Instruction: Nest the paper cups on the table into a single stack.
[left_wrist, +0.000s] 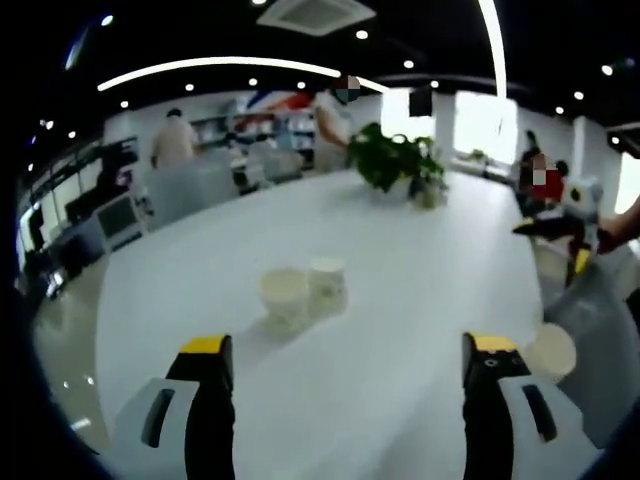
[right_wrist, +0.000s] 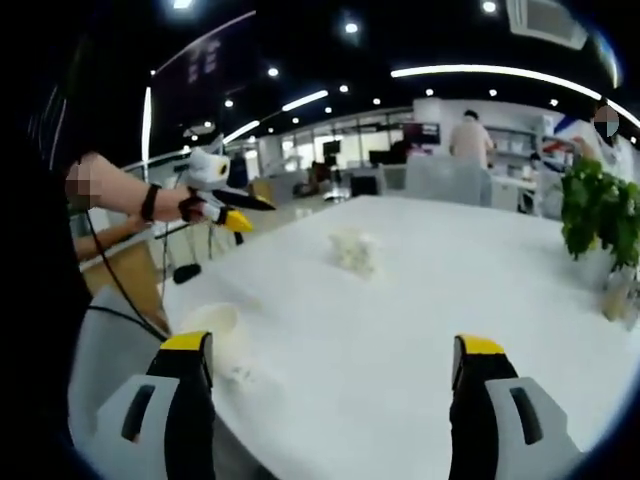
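Both claws hang released above the white table (left_wrist: 420, 300), jaws spread wide and holding nothing. In the left gripper view, two paper cups (left_wrist: 303, 290) stand touching at about eleven o'clock from the left gripper (left_wrist: 350, 380), mouths up. A third cup (left_wrist: 551, 350) sits at three o'clock, right by the table's edge; the right gripper (right_wrist: 330, 385) sees that third cup at nine o'clock.

I'd take the edge cup first, gripping its rim gently so it doesn't crush or skid off. Plenty of bare tabletop lies beyond; the plant (left_wrist: 397, 160) stands well apart at twelve.
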